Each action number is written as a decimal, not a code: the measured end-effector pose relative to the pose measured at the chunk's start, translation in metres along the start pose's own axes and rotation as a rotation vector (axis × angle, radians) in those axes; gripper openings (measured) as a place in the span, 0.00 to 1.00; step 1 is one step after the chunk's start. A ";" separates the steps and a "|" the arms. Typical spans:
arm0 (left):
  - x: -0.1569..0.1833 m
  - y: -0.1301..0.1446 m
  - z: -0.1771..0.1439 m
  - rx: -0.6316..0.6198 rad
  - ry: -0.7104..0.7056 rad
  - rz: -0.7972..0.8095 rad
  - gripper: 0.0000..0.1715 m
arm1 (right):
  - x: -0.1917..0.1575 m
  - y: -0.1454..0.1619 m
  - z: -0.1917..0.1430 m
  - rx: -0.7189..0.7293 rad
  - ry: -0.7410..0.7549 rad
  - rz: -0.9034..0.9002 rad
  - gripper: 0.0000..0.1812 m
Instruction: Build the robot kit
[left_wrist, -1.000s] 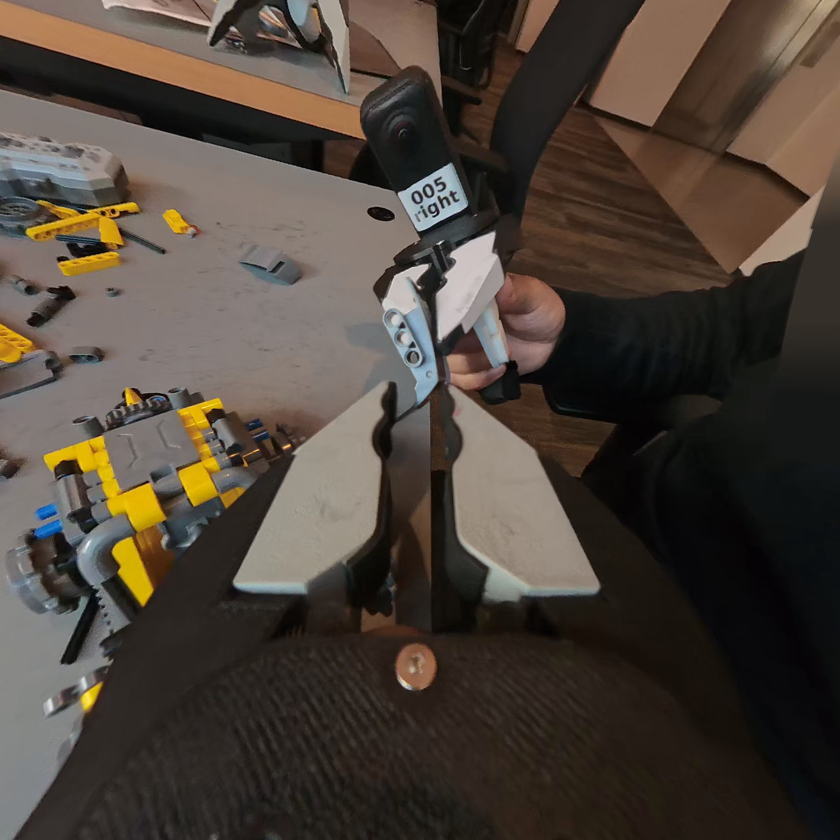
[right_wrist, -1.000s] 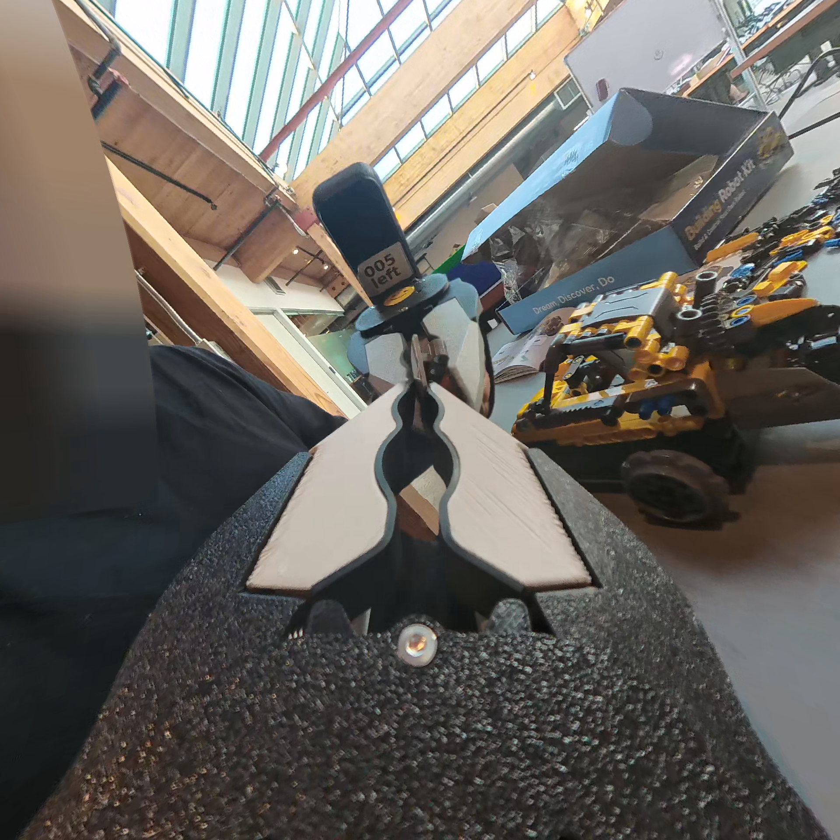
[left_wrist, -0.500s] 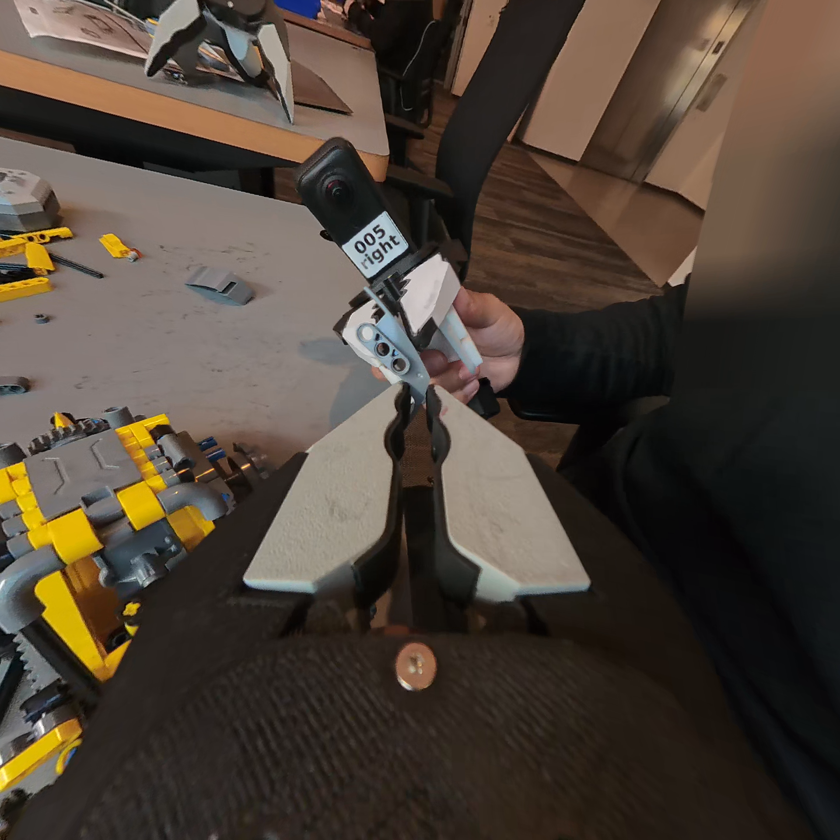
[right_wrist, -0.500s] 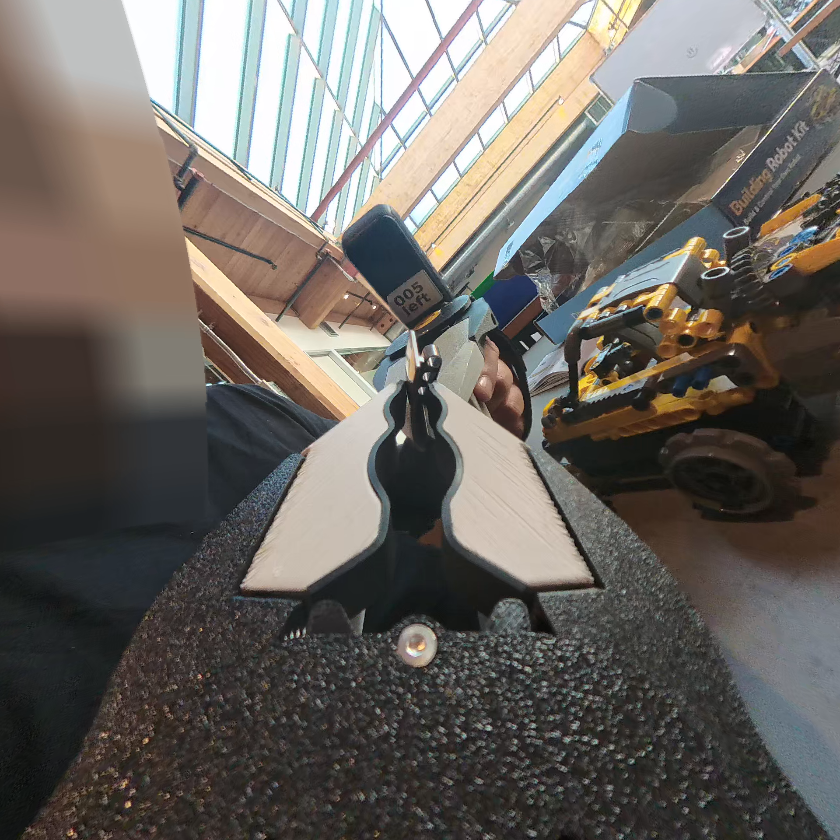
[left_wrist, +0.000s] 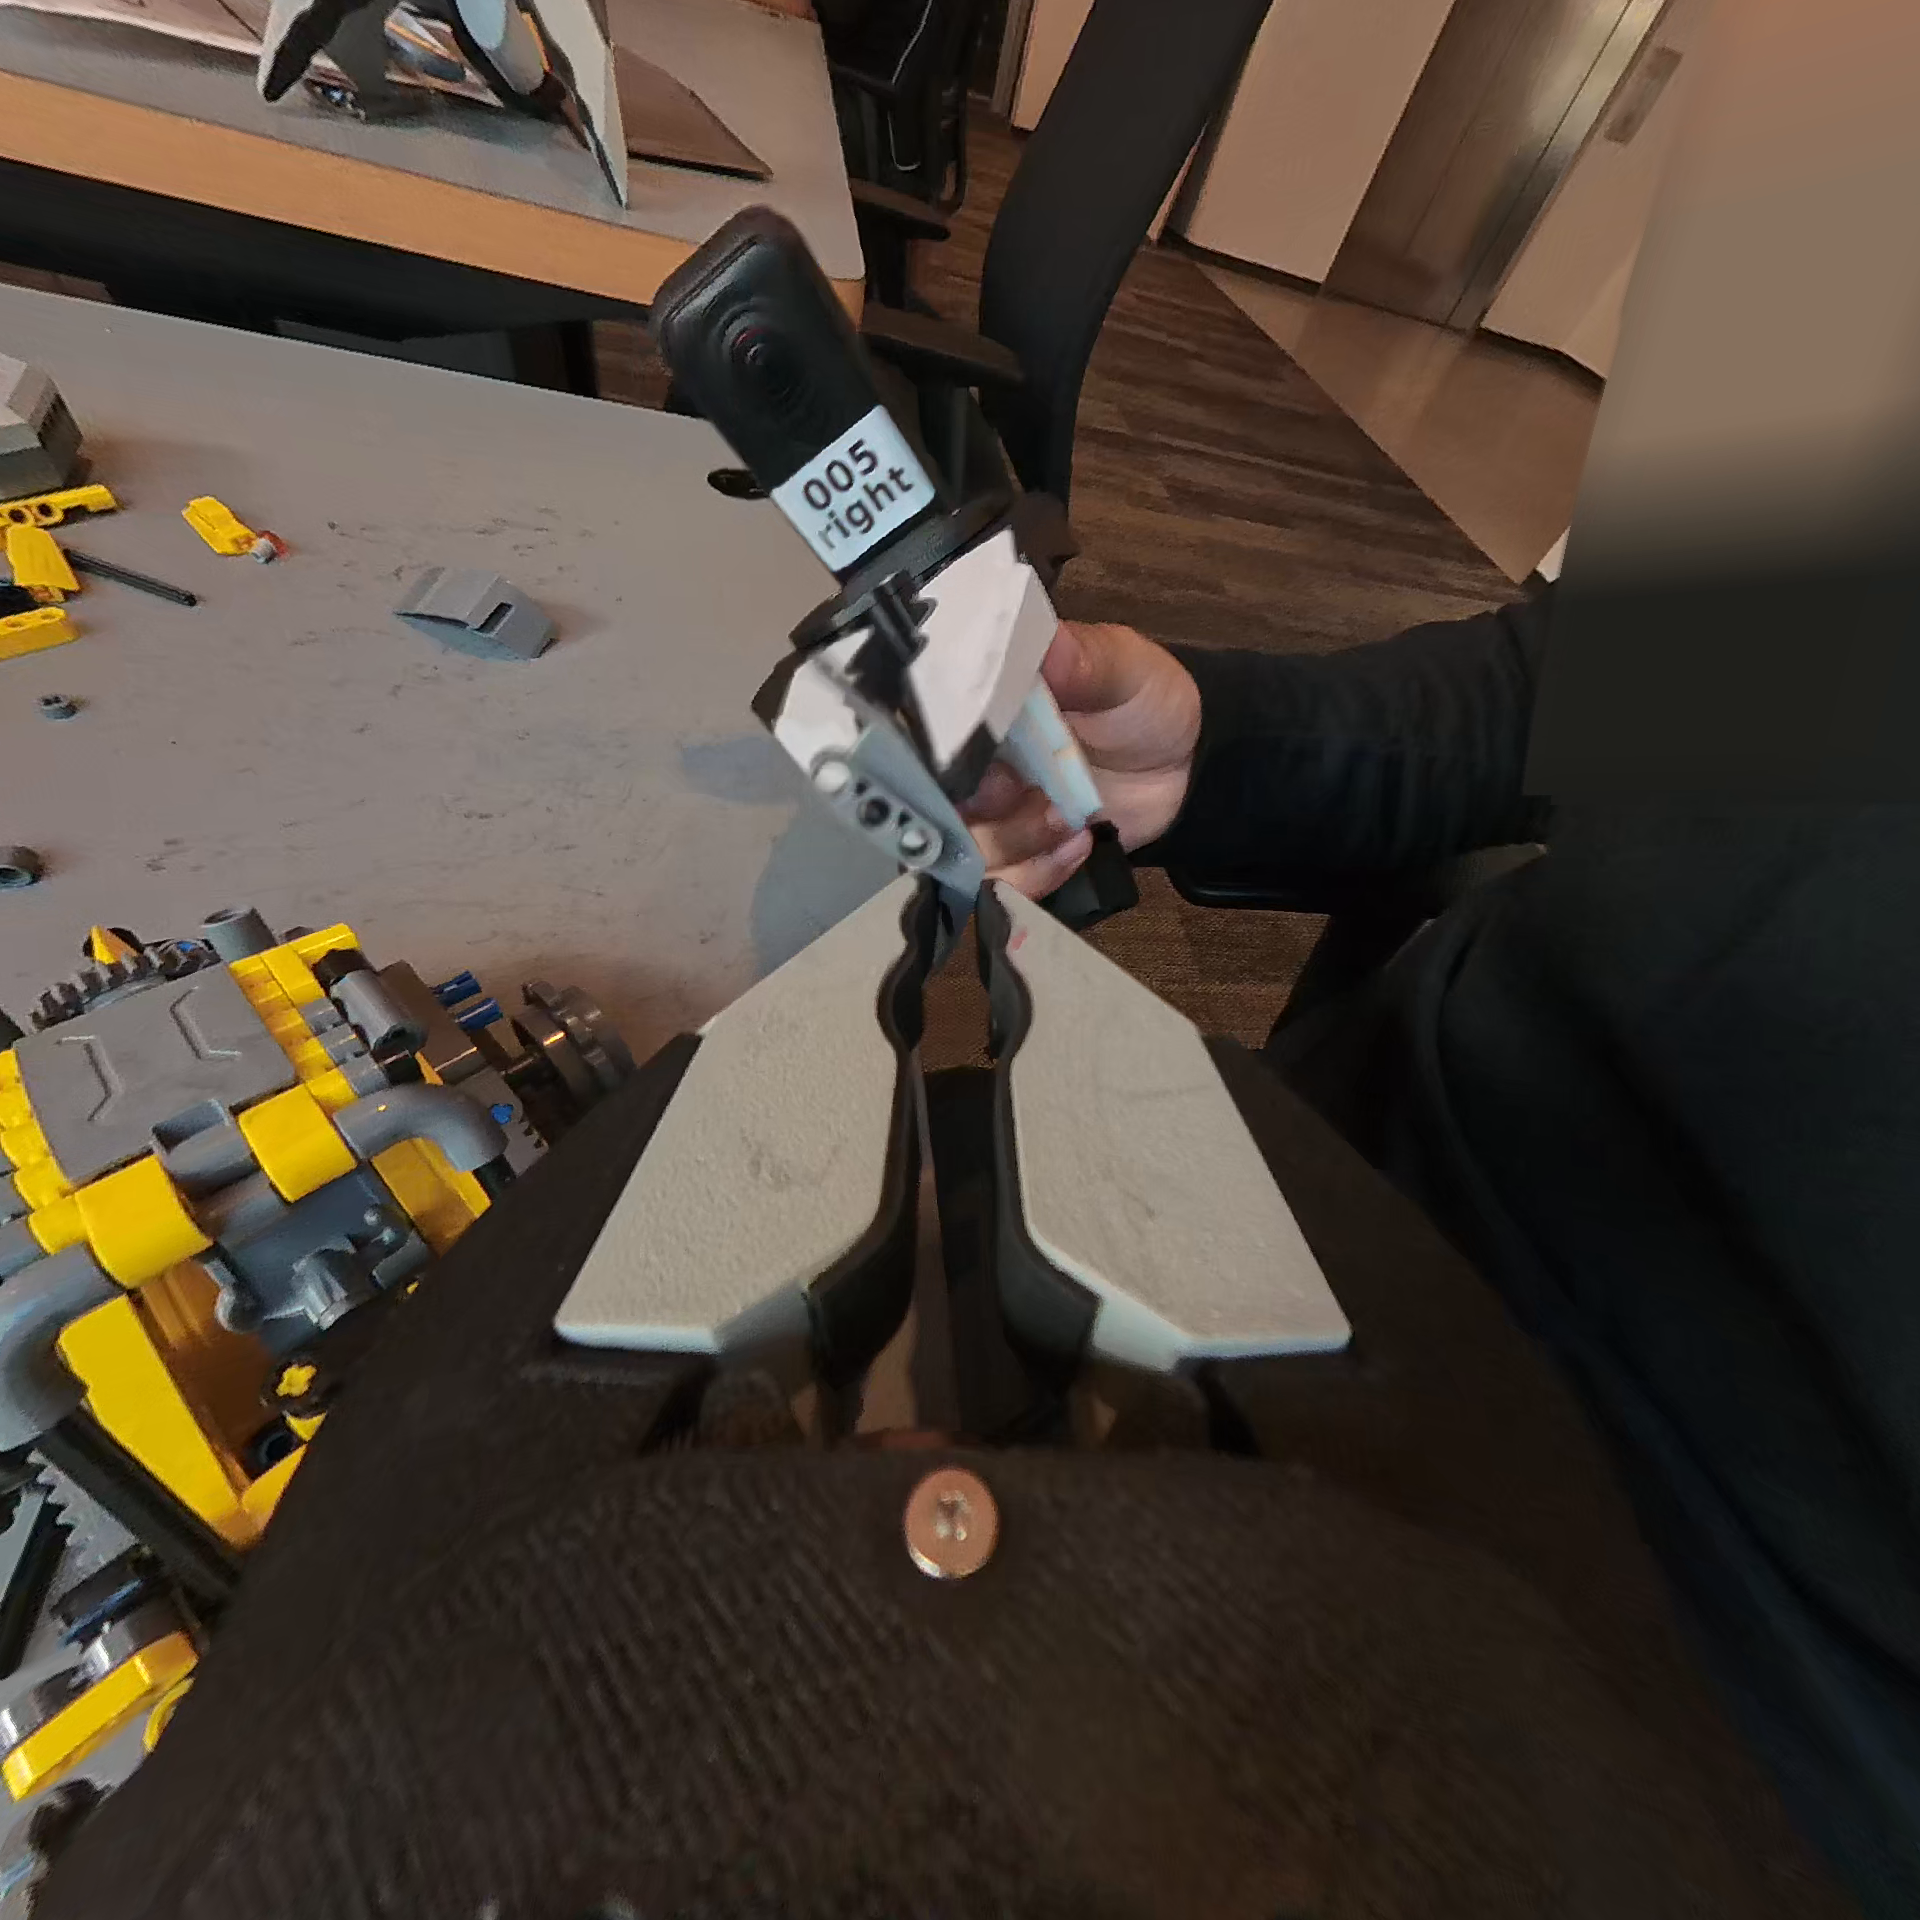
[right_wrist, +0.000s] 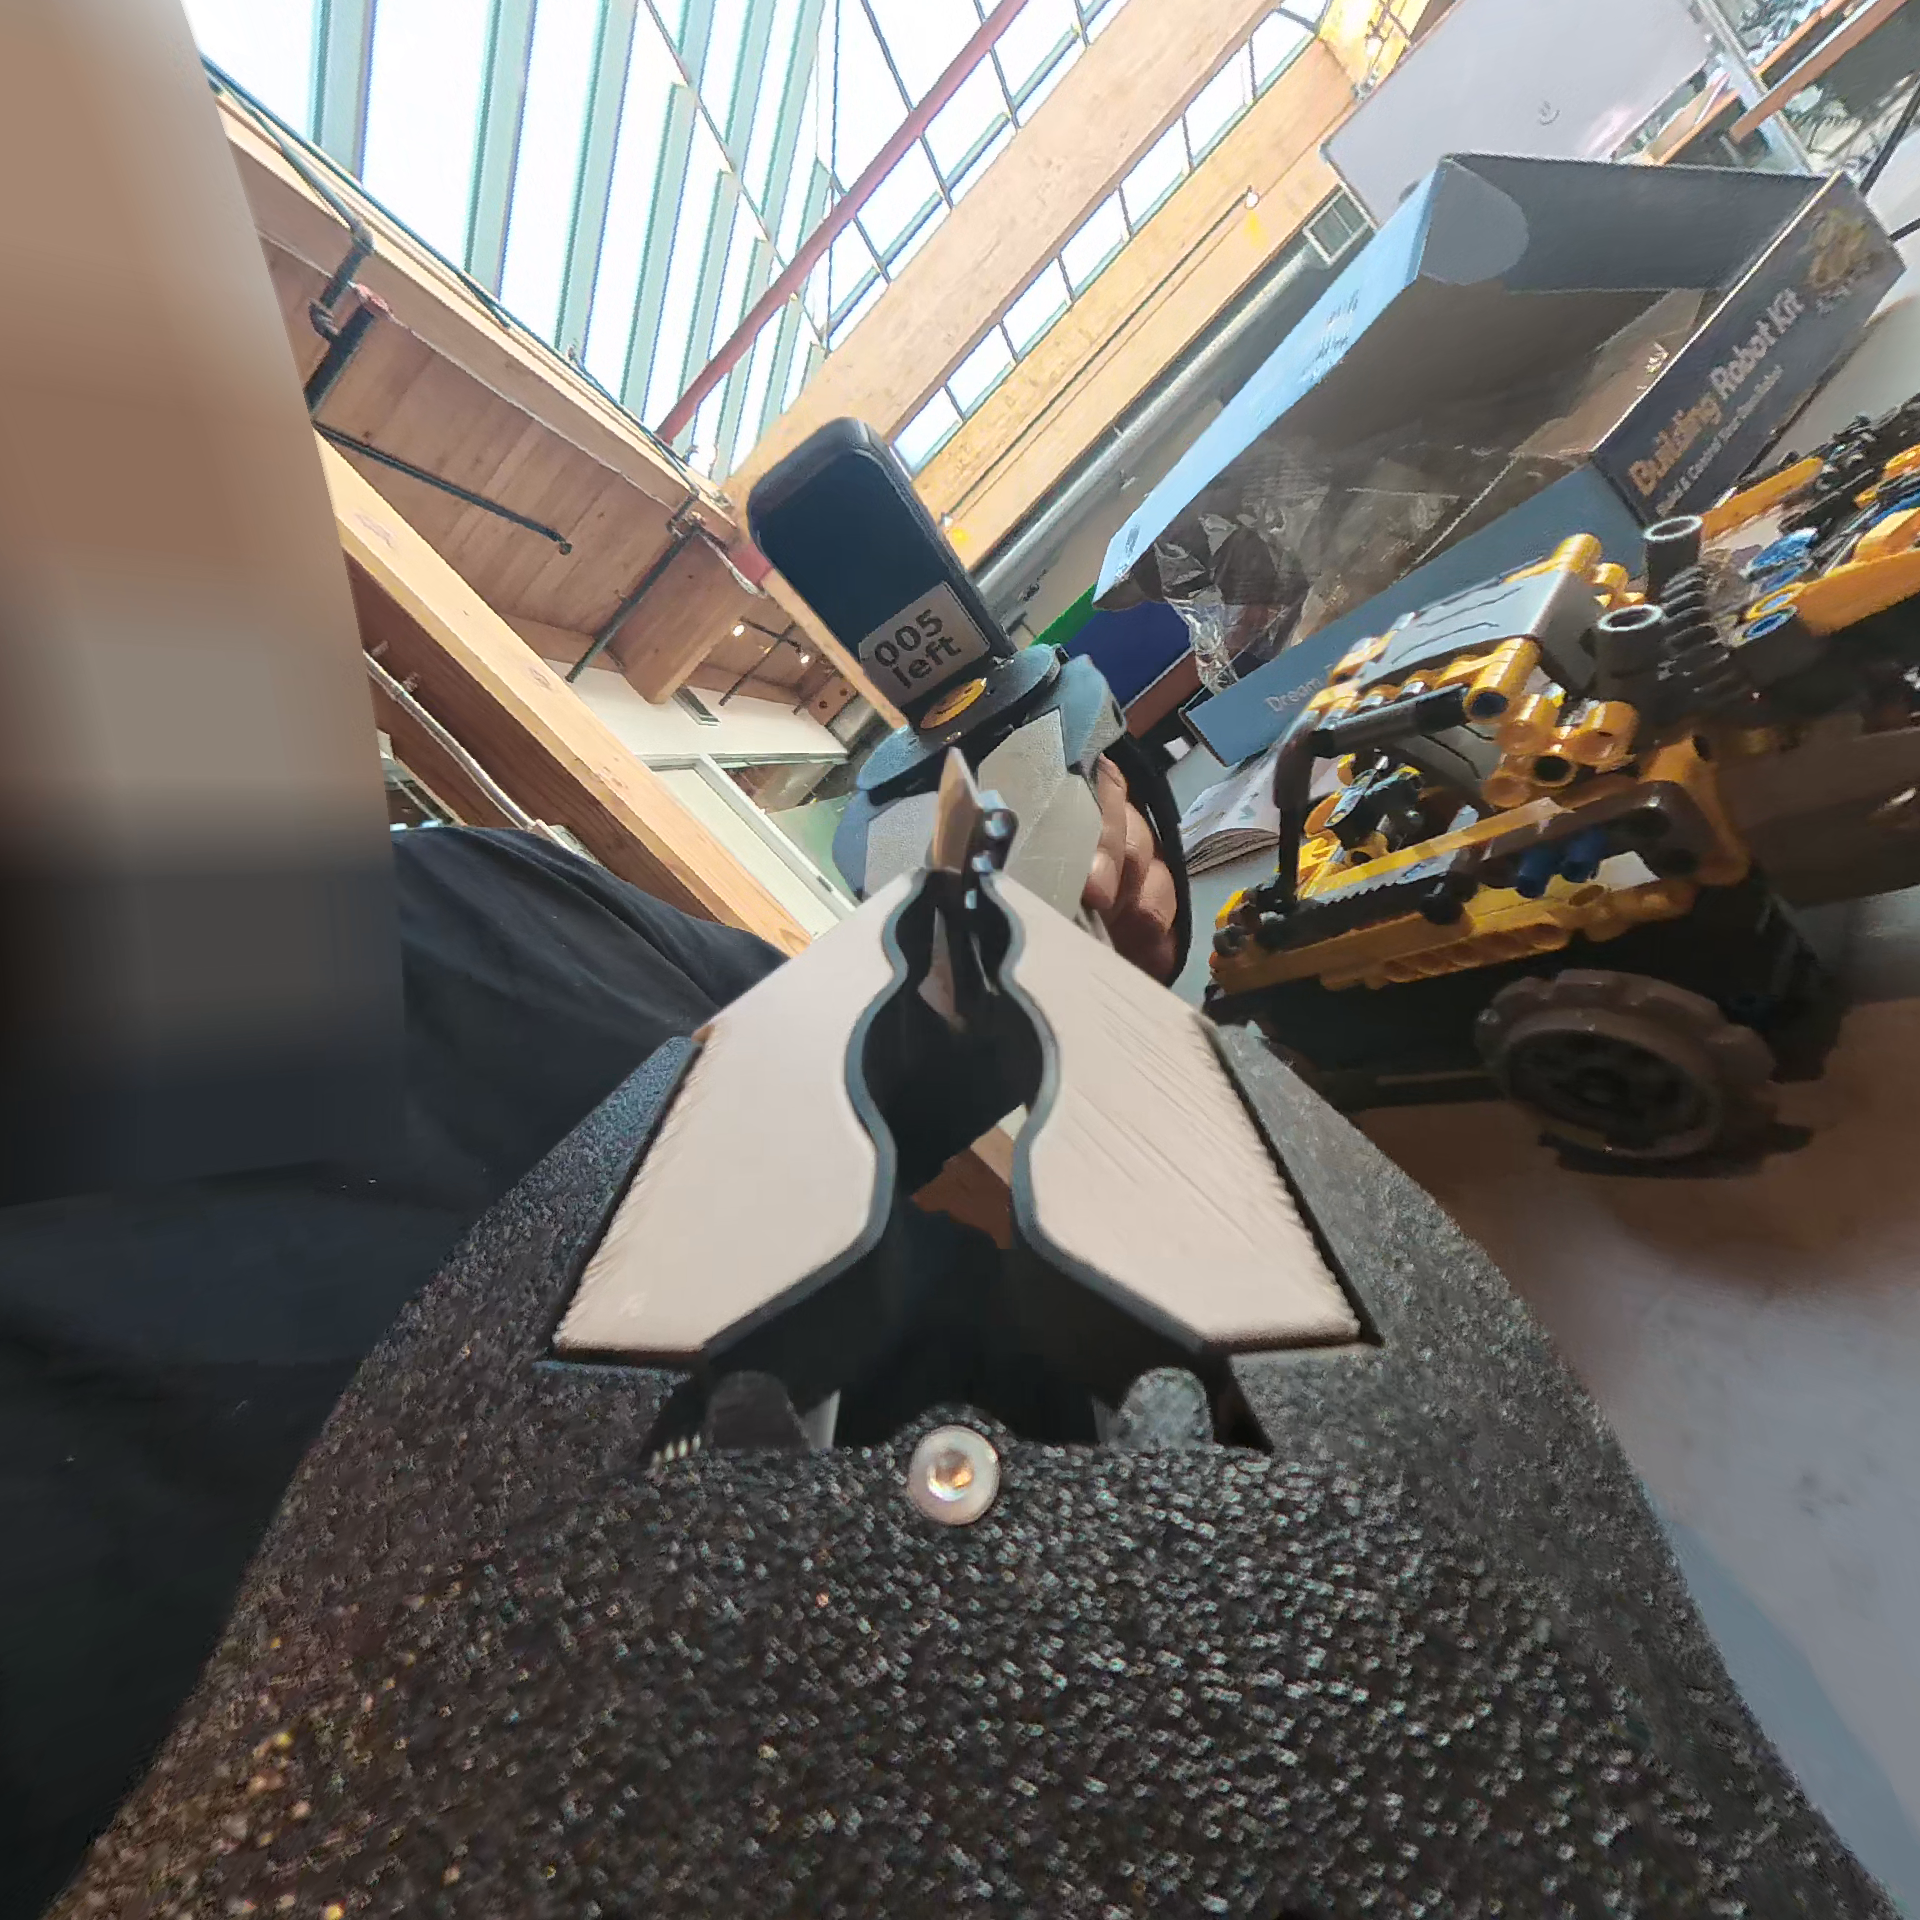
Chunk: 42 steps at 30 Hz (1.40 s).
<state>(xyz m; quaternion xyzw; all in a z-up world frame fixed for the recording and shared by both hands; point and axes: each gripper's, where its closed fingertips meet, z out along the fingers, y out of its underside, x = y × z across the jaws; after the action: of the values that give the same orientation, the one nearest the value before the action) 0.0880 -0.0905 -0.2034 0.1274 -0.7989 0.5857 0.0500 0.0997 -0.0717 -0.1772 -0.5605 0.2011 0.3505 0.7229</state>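
Observation:
My left gripper (left_wrist: 951, 920) points at my right gripper (left_wrist: 914, 743), held by a hand (left_wrist: 1127, 717) just past the table's near edge. A light grey beam with round holes (left_wrist: 888, 810) bridges the two. Its upper part sits in the right gripper's jaws and its lower end is pinched between the left fingertips. In the right wrist view my right gripper (right_wrist: 958, 888) is shut on the beam (right_wrist: 951, 831), seen edge-on, with the left gripper (right_wrist: 971, 805) right behind it. A yellow and grey brick vehicle (left_wrist: 208, 1143) stands on the grey table (left_wrist: 416, 810) to the left.
A grey wedge part (left_wrist: 478, 615) and small yellow parts (left_wrist: 223, 525) lie loose on the table. An open blue box (right_wrist: 1558, 343) and a booklet (right_wrist: 1236, 831) lie behind the vehicle (right_wrist: 1558, 831). A black office chair (left_wrist: 1049, 260) stands past the table edge. A second table (left_wrist: 436, 197) is behind. Only a small space, under 4 cm, lies between the two pairs of fingers.
The two grippers have come closer together. The left fingertips have narrowed around the lower end of the grey beam, which the right gripper held all along.

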 end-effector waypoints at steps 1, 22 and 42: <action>0.000 0.000 0.000 0.003 0.001 -0.004 0.02 | 0.000 0.000 0.000 0.000 0.004 -0.003 0.03; -0.019 0.023 -0.101 0.076 -0.277 -0.095 0.23 | 0.030 -0.007 -0.025 0.021 0.268 -0.060 0.02; -0.033 0.042 -0.152 0.184 -0.660 0.356 0.15 | 0.076 -0.012 -0.031 -0.077 0.417 -0.018 0.02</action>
<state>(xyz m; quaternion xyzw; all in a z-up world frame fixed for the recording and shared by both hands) 0.0987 0.0702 -0.2026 0.1723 -0.7256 0.5820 -0.3242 0.1624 -0.0817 -0.2303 -0.6499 0.3278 0.2281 0.6466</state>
